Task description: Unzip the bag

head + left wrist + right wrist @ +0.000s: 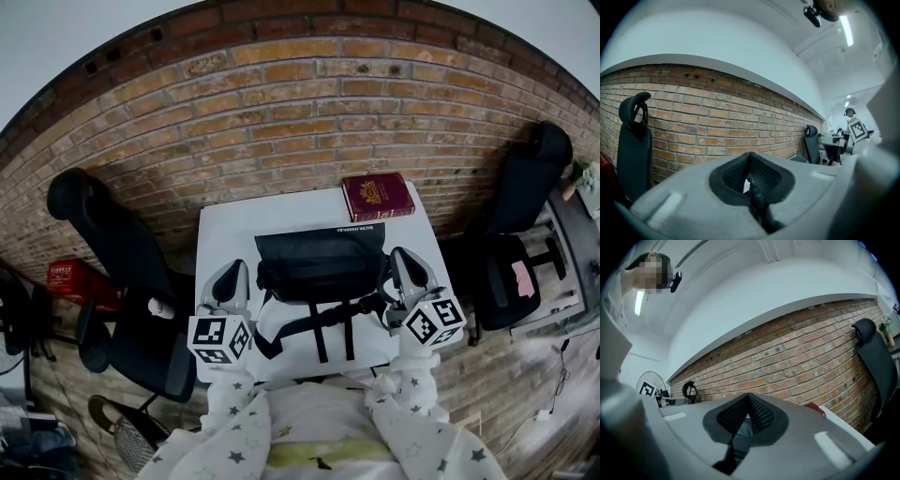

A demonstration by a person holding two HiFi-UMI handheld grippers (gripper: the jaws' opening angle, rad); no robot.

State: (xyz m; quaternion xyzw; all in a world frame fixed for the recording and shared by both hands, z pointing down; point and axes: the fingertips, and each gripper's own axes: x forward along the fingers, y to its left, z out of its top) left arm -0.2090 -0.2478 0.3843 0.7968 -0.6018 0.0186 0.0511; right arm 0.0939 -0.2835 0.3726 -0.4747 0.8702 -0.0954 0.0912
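Observation:
A black bag (319, 267) lies in the middle of the white table (223, 232), and its straps (321, 334) trail toward the near edge. In the head view my left gripper (236, 268) hovers just left of the bag, and my right gripper (397, 254) sits just right of it. Both point level toward the brick wall. In the left gripper view the left gripper (749, 157) has its black pads pressed together with nothing held. The right gripper (748, 397) in its own view is likewise shut and empty. I cannot make out the bag's zipper.
A red book (377, 196) lies at the table's far right corner, also seen as the book (816, 408) past the right jaws. Black office chairs stand at the left (112, 246) and right (525, 217). A brick wall (300, 103) backs the table. A red box (75, 279) sits on the floor at left.

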